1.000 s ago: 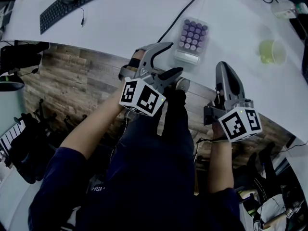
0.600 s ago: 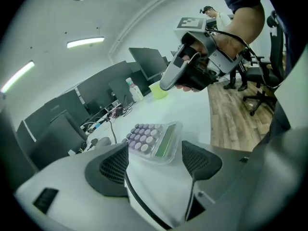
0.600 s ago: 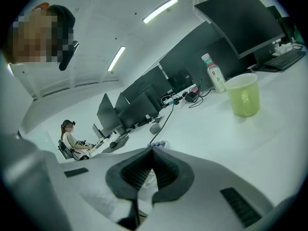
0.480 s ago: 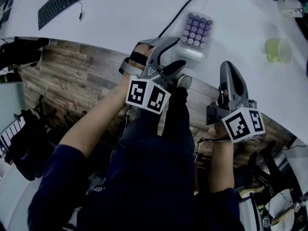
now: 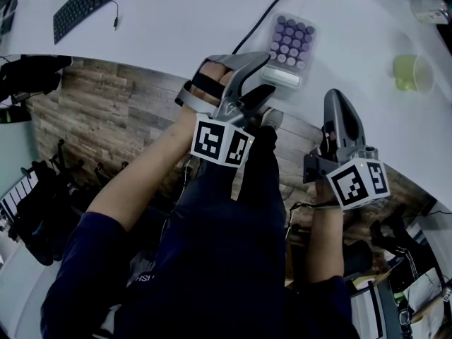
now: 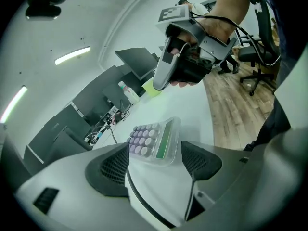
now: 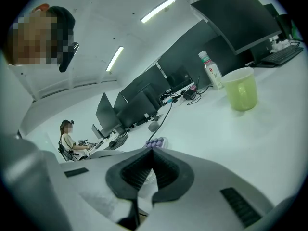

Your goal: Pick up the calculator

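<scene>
The calculator (image 5: 288, 46), clear-cased with purple round keys and a green display strip, lies flat near the white desk's front edge. My left gripper (image 5: 268, 74) is open just short of its near end, over the desk edge. In the left gripper view the calculator (image 6: 154, 139) sits beyond the two pads, apart from them, and my left gripper (image 6: 154, 165) has nothing between its jaws. My right gripper (image 5: 334, 97) hangs shut and empty to the right, below the desk edge. From the right gripper (image 7: 153, 170), only the calculator's keys (image 7: 155, 142) show over the jaws.
A black cable (image 5: 272, 16) runs back from the calculator. A green cup (image 5: 412, 71) stands at the right, a keyboard (image 5: 99, 2) at the far left. The white desk (image 5: 176, 34) ends over wood flooring. A bottle (image 7: 211, 70) and monitors stand behind.
My left gripper has moved forward and up toward the calculator, its jaws now over the desk edge. The right gripper has hardly moved.
</scene>
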Demonstrator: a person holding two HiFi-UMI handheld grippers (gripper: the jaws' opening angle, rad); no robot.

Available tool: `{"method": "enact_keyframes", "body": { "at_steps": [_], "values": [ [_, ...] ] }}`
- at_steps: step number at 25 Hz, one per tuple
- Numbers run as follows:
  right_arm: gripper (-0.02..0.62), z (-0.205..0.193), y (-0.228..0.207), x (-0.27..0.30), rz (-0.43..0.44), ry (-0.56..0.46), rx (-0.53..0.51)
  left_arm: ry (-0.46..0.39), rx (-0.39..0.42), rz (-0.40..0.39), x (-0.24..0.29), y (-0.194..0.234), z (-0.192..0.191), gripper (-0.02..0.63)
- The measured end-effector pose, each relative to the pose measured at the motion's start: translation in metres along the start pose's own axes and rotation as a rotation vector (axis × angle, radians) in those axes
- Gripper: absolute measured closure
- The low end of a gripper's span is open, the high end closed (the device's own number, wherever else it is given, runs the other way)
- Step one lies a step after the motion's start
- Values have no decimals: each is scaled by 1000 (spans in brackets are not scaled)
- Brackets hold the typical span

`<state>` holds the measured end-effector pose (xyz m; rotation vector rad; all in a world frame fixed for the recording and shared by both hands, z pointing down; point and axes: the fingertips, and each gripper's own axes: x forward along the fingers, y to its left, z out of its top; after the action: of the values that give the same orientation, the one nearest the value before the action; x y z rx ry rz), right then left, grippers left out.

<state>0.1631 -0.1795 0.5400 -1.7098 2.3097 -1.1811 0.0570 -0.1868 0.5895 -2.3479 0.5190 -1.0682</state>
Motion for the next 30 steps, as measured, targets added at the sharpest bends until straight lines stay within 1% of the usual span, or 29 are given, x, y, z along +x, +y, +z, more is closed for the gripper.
{"method": "enact_keyframes", "body": {
  "at_steps": [4,7,12,23,30],
  "values": [
    [591,-2,-2,0,-5,2,3,2,50,14,2,0,2,256],
    [591,-3,-2,1,-6,3,4,1,89,31,2,0,3,282],
    [591,-5,-3,1,-3,2,5,1,138,34,3,-6,5,316],
    [591,-6,-6,0,-9,4,15,2,187,16,4,-17,6,411],
    [591,-9,-9,0,-12,7,22,-1,193,1,5,-21,5,459]
  ]
}}
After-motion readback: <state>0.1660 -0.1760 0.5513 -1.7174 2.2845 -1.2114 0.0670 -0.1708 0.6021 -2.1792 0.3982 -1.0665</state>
